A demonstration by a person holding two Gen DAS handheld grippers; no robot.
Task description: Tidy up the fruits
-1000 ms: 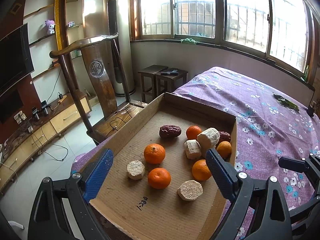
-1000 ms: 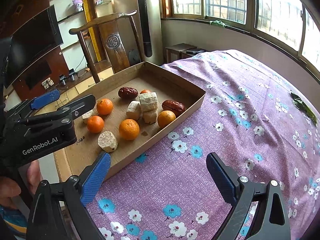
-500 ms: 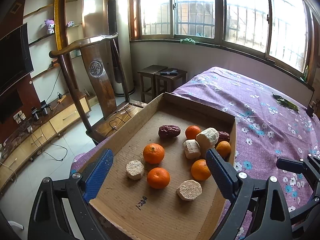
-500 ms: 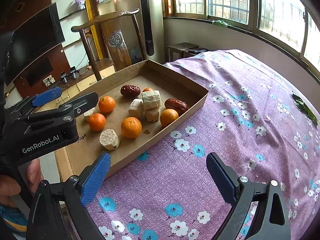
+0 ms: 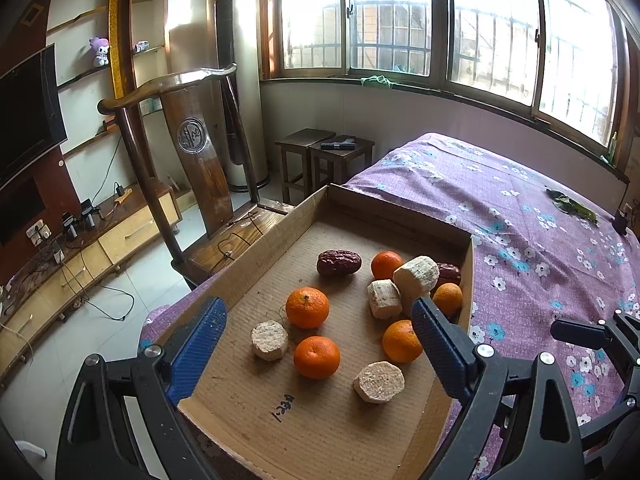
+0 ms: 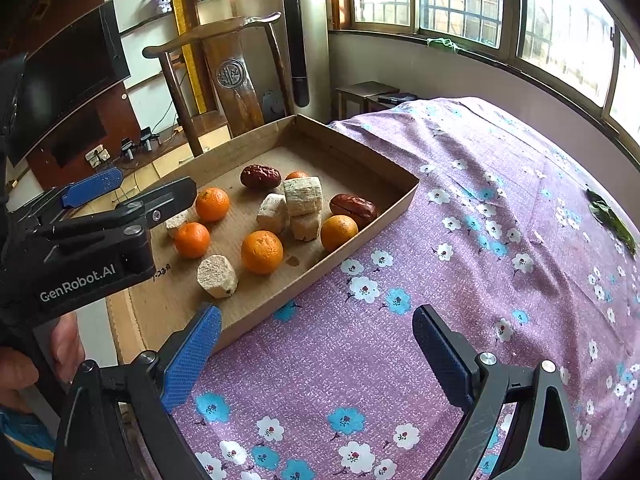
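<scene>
A shallow cardboard tray [image 5: 384, 210] [image 6: 352, 140] lies on the corner of a purple flowered bed [image 6: 460, 280]. In it are several oranges [image 5: 307, 307] [image 6: 262, 251], two dark red dates [image 5: 339, 263] [image 6: 353, 206] and several pale cut chunks [image 5: 378, 376] [image 6: 217, 275]. My left gripper [image 5: 318, 340] hovers open over the tray's near end, nothing between its blue pads. My right gripper [image 6: 316, 344] stands open over the bedspread, just right of the tray. The left gripper's black body [image 6: 96, 236] shows in the right wrist view.
A wooden chair [image 5: 192, 148] stands right behind the tray's far-left side. Two dark stools [image 5: 324, 152] sit by the wall under the windows. A green leaf [image 6: 612, 220] lies on the bed at the right. A hand [image 6: 24, 364] grips the left handle.
</scene>
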